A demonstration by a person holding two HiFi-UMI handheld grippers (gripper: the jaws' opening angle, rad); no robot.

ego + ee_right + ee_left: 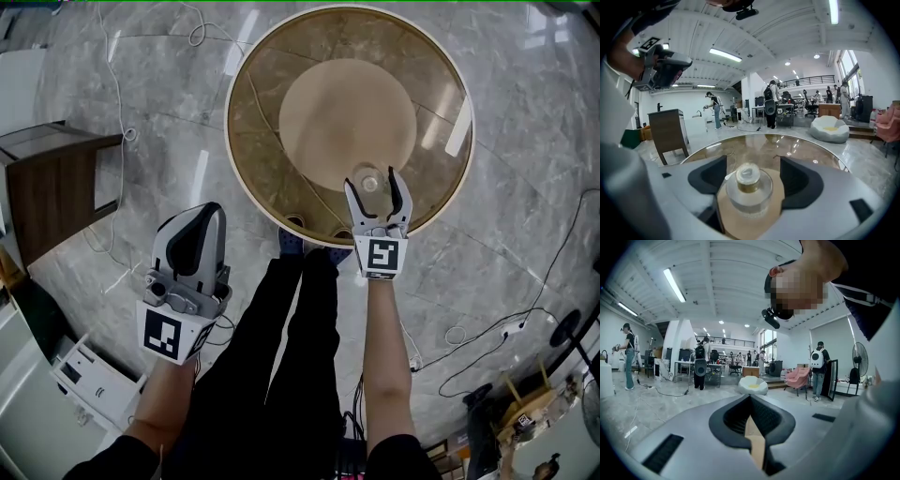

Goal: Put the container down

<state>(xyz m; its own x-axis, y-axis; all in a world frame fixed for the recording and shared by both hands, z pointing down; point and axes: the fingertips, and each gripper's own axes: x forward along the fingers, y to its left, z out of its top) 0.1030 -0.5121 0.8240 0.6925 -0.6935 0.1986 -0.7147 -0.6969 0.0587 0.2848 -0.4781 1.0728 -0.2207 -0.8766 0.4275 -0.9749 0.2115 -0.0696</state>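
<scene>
A small clear container [368,180] with a gold neck and clear stopper stands on the round glass table [253,178], near its front edge. My right gripper [375,182] is open around it, one jaw on each side. In the right gripper view the container [749,187] sits between the dark pads [801,183], with a small gap on its right side; whether the left pad touches it I cannot tell. My left gripper [202,214] is held off the table to the left, over the floor. Its jaws meet, with nothing between them [751,414].
A dark wooden side table [56,178] stands on the marble floor at the left. Cables [487,347] trail across the floor, and a white device [89,375] lies at lower left. The person's legs [281,356] are below the table edge. Other people stand far off [700,366].
</scene>
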